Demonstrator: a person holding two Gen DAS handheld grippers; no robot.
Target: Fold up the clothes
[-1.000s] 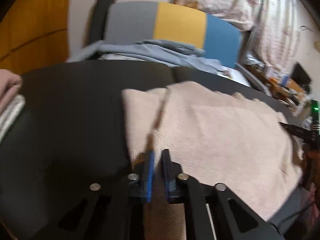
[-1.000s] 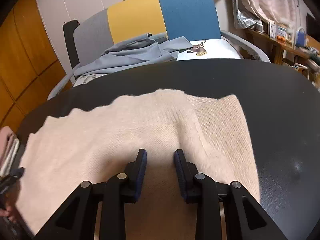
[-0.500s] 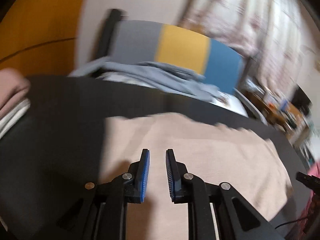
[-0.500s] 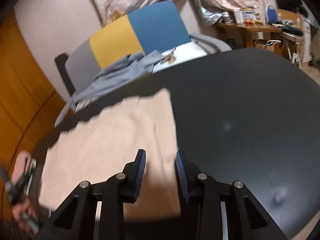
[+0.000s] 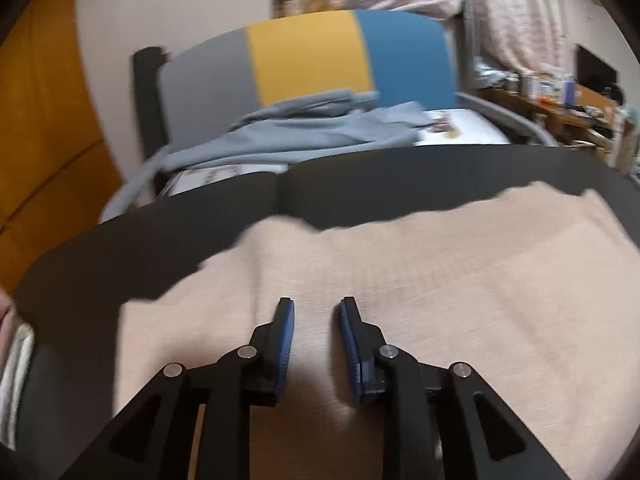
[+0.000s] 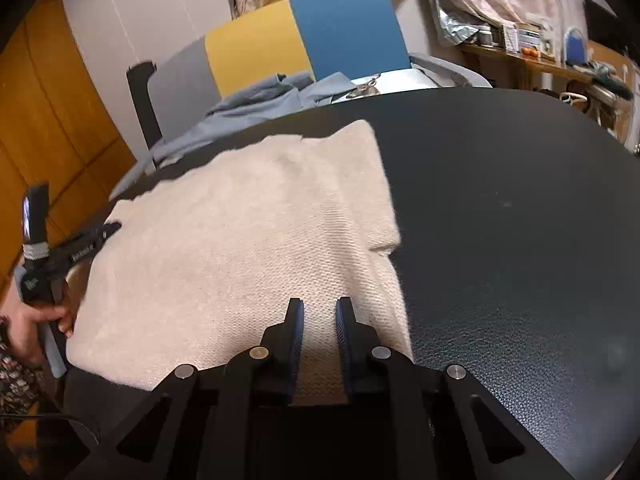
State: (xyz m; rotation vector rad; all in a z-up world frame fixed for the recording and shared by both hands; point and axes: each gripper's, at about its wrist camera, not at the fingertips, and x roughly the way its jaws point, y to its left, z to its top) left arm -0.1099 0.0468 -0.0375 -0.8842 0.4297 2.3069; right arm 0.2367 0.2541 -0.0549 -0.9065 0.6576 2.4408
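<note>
A cream knitted garment (image 5: 420,292) lies folded flat on the round black table (image 5: 160,248). It also shows in the right wrist view (image 6: 240,240) on the same table (image 6: 520,200). My left gripper (image 5: 316,306) is open and empty, held just over the garment's near left part. My right gripper (image 6: 319,305) is open and empty over the garment's near right edge. The left gripper also shows at the left of the right wrist view (image 6: 100,234), at the garment's left edge.
A grey, yellow and blue chair (image 5: 308,64) stands behind the table with a grey-blue garment (image 5: 304,136) piled on its seat. Folded clothes (image 5: 16,352) lie at the table's left edge. A cluttered wooden shelf (image 6: 536,56) stands at the far right.
My left gripper let go of the garment's edge, opened and moved over the cloth. My right gripper moved toward the garment's right edge. The garment now lies flat.
</note>
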